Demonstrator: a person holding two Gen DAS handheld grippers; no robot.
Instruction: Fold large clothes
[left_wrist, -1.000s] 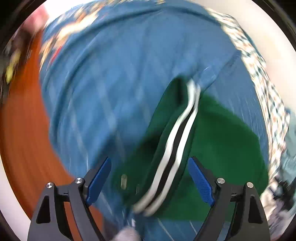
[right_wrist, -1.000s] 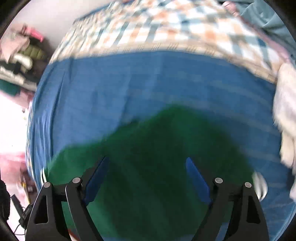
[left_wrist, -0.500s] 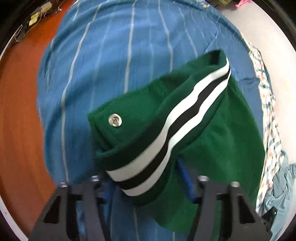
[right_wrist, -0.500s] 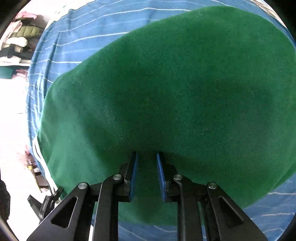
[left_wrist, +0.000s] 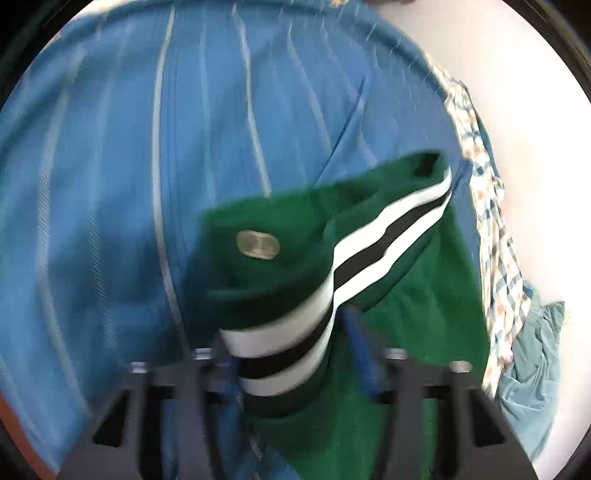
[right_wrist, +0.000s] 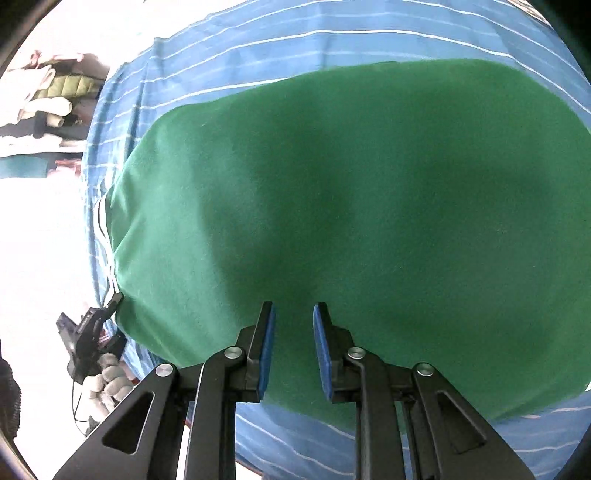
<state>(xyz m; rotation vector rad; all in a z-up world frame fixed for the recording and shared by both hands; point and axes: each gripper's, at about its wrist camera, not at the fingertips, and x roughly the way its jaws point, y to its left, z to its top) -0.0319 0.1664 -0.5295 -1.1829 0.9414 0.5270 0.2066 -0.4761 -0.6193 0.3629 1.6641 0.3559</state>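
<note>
A dark green garment (right_wrist: 351, 192) lies spread on a blue striped bedsheet (right_wrist: 280, 48). In the left wrist view its white-and-black striped band (left_wrist: 373, 258) and a metal snap button (left_wrist: 257, 244) bunch up between my left gripper's jaws (left_wrist: 291, 354), which are shut on the band. In the right wrist view my right gripper (right_wrist: 293, 321) sits at the garment's near edge with its blue pads (right_wrist: 267, 343) a narrow gap apart and green cloth between them. The left gripper shows small at the left edge of that view (right_wrist: 88, 332).
A checked blanket (left_wrist: 495, 236) and a teal cloth (left_wrist: 535, 362) lie along the bed's right side in the left wrist view. A pile of clothes (right_wrist: 48, 96) sits beyond the bed at the upper left of the right wrist view.
Both grippers went from wide open to closed on the garment a second ago. Since half a second ago the right jaws have parted slightly and drawn back; the left has lifted the striped band.
</note>
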